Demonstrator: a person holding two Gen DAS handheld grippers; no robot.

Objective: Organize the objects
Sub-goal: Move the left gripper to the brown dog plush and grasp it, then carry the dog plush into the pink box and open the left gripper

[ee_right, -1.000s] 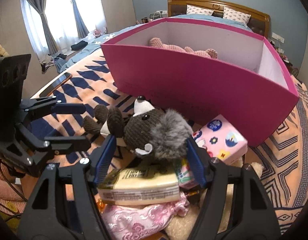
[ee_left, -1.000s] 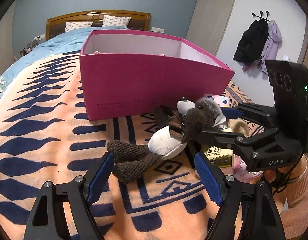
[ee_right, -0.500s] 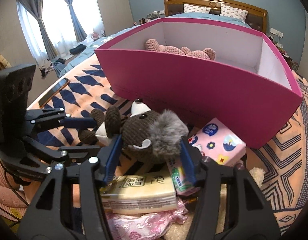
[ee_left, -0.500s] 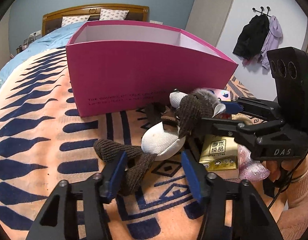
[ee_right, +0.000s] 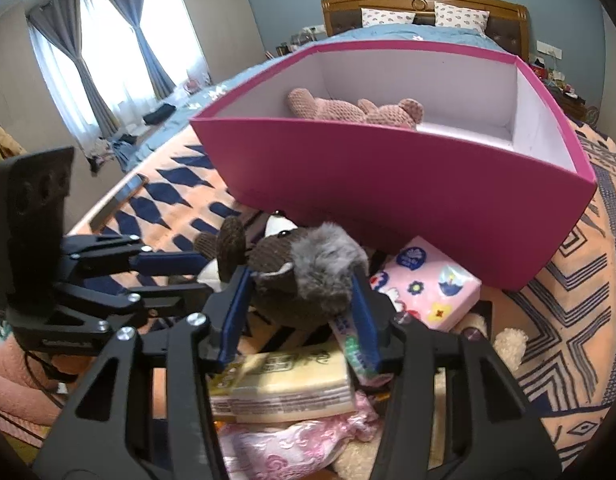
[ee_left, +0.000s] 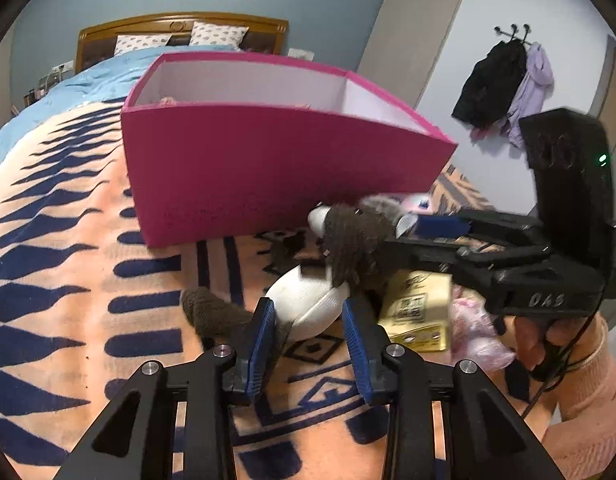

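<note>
Both claws have just been closing on the brown corduroy plush dog (ee_right: 308,276) lying on the bed before the pink cardboard box (ee_left: 275,176): left claw (ee_left: 308,320) nips legs and belly, right claw (ee_right: 301,300) its head; lift level, clear the rim.

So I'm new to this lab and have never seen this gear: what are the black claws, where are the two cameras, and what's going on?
There is no robot. A person holds a two-finger gripper in each hand, each with a camera looking along its fingers. One picture looks from the left gripper, the other from the right gripper. Both have just been closing on a brown plush dog: the left at its white belly and legs, the right around its head. It lies on a patterned blanket beside a pink box holding a pink teddy. Tissue packs lie nearby.
</note>
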